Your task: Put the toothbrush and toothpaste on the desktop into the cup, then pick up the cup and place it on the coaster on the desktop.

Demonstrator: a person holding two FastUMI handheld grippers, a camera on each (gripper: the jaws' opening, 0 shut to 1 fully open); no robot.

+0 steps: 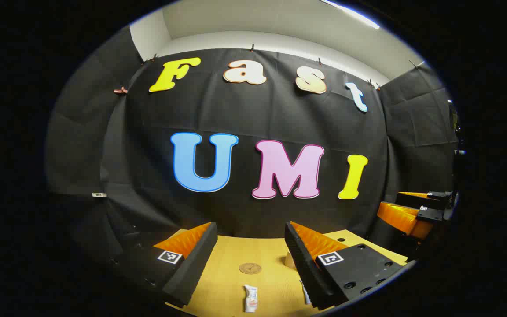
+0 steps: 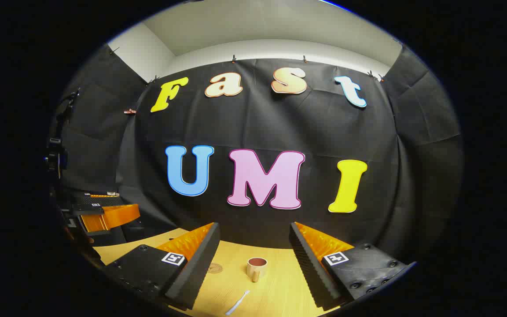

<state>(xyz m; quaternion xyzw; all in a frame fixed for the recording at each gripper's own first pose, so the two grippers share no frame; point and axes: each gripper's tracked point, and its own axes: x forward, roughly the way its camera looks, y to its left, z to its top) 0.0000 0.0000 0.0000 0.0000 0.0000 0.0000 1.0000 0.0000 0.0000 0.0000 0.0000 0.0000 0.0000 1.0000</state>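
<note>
Left gripper view: our left tongs [image 1: 251,264] hang released above the pale wooden bench [image 1: 275,281], over a white toothpaste tube [image 1: 251,298] and round brown coaster [image 1: 250,268]. Right gripper view: our right tongs [image 2: 253,268] gape over a white toothbrush [image 2: 237,303] and a beige cup [image 2: 256,267], standing apart from the coaster [image 2: 214,267].

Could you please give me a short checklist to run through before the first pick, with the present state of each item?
1. Left tool open and holding nothing: ok.
2. Right tool open and holding nothing: ok.
3. Toothpaste lying free on the desktop, ahead of the left tool: ok.
4. Toothbrush lying free, ahead of the right tool: ok.
5. Cup upright, mouth open: ok.
6. Coaster bare, nothing on it: ok.
</note>
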